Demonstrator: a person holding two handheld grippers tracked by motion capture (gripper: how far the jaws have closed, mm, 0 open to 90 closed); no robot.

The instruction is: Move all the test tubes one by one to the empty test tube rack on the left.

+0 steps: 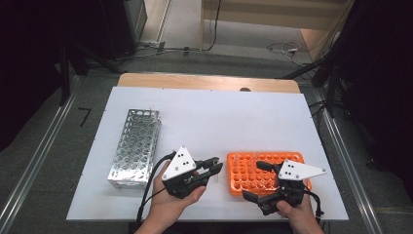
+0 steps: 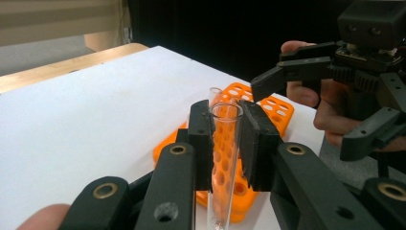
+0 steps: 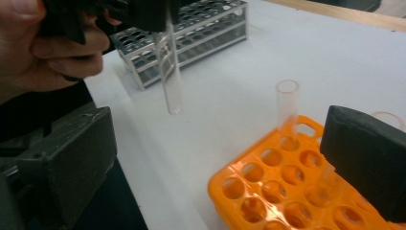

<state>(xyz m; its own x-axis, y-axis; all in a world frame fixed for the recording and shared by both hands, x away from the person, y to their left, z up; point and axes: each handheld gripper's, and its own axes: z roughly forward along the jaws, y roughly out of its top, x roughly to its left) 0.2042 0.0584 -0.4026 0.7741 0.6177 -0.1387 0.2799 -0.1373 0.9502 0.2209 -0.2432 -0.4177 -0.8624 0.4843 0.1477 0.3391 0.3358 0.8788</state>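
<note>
The left gripper (image 1: 213,168) is clamped on a clear glass test tube (image 2: 224,158), its two black pads pressed against the tube just under the open rim, so the tube hangs upright between them with its rounded end free in the air above the white table (image 1: 219,117). Just past this claw, on its right as the high view shows it, lies the orange rack (image 1: 248,173), a low plastic tray of round holes; the right gripper view shows another clear tube (image 3: 286,108) standing upright in a hole at the rack's near corner, and a faint rim of one more tube shows at the frame's right edge, partly hidden by the jaw. The right gripper (image 1: 259,181) hovers at the rack's near right part with its jaws spread wide and nothing between them. On the far side of the left claw, to its left in the high view, stands the metal rack (image 1: 136,146), a long silver frame of perforated plates whose holes look unfilled, well apart from the orange one. Between the held tube and the metal rack the tabletop is bare white.
</note>
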